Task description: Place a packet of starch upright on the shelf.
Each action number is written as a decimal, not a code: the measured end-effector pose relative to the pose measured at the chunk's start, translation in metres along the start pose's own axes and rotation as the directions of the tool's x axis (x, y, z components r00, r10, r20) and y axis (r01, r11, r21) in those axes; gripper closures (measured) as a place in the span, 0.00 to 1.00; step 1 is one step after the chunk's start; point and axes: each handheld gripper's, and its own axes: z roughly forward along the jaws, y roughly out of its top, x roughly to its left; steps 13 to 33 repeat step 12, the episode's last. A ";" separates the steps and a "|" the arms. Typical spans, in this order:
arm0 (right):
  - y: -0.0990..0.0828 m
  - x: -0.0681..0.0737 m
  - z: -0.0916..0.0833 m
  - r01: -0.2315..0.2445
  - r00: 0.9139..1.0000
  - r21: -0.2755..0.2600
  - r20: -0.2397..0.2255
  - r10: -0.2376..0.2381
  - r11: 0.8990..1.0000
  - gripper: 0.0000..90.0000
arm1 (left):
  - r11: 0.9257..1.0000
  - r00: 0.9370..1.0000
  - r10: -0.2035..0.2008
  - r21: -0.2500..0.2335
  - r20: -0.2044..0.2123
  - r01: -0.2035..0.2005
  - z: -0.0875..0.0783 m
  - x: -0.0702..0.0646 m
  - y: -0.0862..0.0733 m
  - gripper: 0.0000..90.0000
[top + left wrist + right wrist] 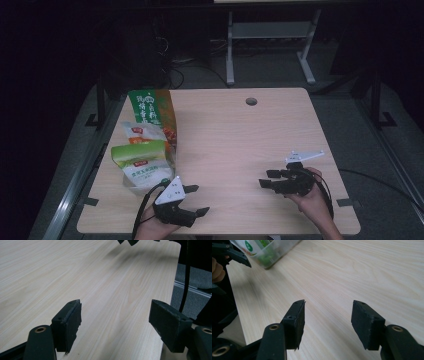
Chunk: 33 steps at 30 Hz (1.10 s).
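**Snack packets lie on the left tool's side**

The tabletop (240, 135) carries a clear plastic bin (135, 187) of snack packets (142, 162) at its left edge. From the bin, the left tool (195, 200) sits just beside its near corner; the right tool (267, 178) is well apart, across bare wood. Both tools gape wide and hold nothing. The left one looks nearer for a reach.

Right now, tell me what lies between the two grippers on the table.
Nothing: in the high view, bare wooden table runs between the left gripper and the right gripper, both with jaws open. The snack bags stand off to the left.
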 end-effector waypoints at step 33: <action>-0.026 0.023 -0.012 0.019 0.999 -0.053 0.028 -0.017 0.998 0.42 | 1.000 1.000 -0.004 -0.013 0.003 0.004 -0.008 -0.006 -0.003 0.28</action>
